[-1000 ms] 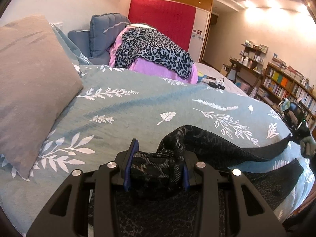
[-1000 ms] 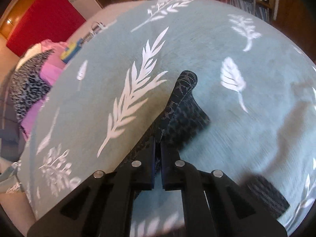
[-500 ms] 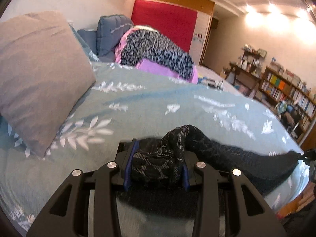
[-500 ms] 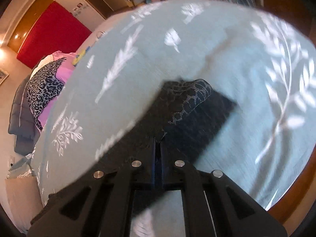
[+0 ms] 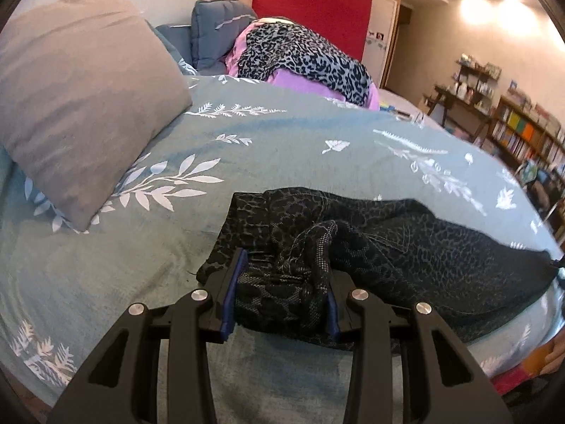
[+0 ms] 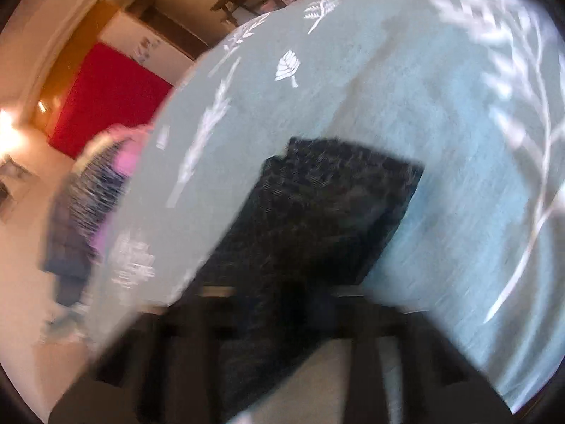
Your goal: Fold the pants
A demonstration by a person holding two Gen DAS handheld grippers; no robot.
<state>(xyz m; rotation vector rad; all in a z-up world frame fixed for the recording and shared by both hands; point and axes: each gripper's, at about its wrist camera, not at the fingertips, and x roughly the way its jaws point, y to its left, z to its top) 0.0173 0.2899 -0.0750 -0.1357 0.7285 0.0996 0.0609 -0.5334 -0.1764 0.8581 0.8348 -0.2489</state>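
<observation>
One pair of pants, dark with a leopard-ish print, is lying stretched across the bed, running from the near middle out toward the right edge in the left wrist view. The left claw is clamped on a bunched wad of the fabric at one end, blue pads squeezing it from both sides, and the cloth sits low on the duvet there. The right wrist view is really blurry, but you can see the other end of the pants as a flat dark rectangle on the duvet, with the fabric leading back into the right claw. Its fingers are together, pinched on the cloth as far as the blur lets me tell.

The duvet is teal with white leaf and fern prints all over. One grey pillow leans at the left of the bed, touching the duvet. Further back there's one heap of clothes, a leopard-print piece on top of something pink or purple, and a blue cushion beside it. Behind that, one red panel on the wall. Off to the right: a bookshelf full of books and a small desk with clutter on it. Two ceiling lights glow at the top right.
</observation>
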